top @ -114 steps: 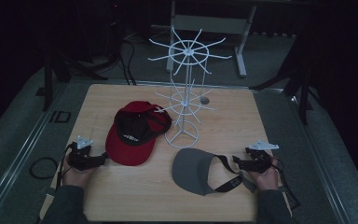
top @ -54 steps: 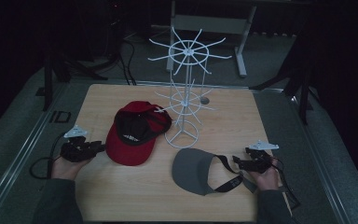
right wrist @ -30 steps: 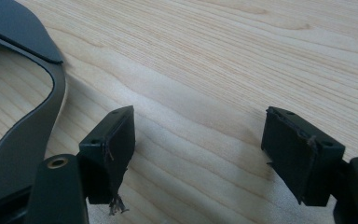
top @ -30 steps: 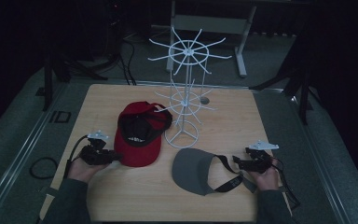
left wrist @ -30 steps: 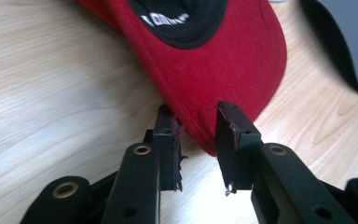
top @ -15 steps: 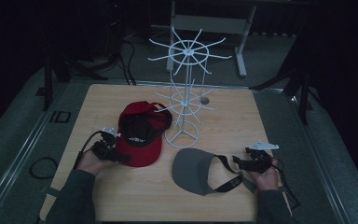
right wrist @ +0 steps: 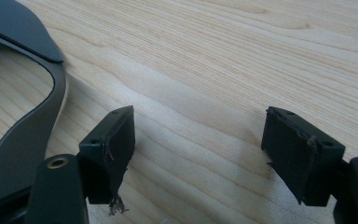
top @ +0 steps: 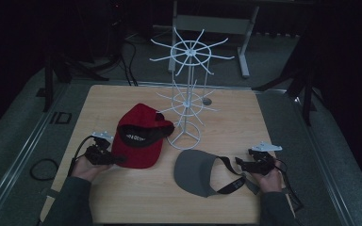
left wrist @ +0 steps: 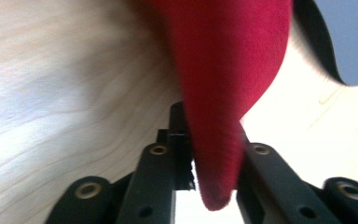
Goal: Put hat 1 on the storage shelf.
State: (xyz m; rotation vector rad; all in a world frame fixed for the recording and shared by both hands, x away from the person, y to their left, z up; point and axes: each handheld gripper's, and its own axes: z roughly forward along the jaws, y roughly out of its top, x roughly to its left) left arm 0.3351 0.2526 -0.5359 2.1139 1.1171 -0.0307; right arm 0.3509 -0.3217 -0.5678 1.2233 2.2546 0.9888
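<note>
Red cloth of the cap is pinched between the two black jaws of the left gripper; they have just been closing and now press on the brim edge from both sides. In the high view the red cap lies on the wooden table, directly in front of the left gripper and touching its tips, with the black inner band turned up. Beyond the cap, farther from this gripper, stands the white wire rack, just beside the cap's far edge.

On the other side, the right gripper has its jaws wide apart with only bare wood between them. The grey visor lies just beside the right gripper, and its dark strap reaches toward it. In the right gripper view the visor is left of the jaws.
</note>
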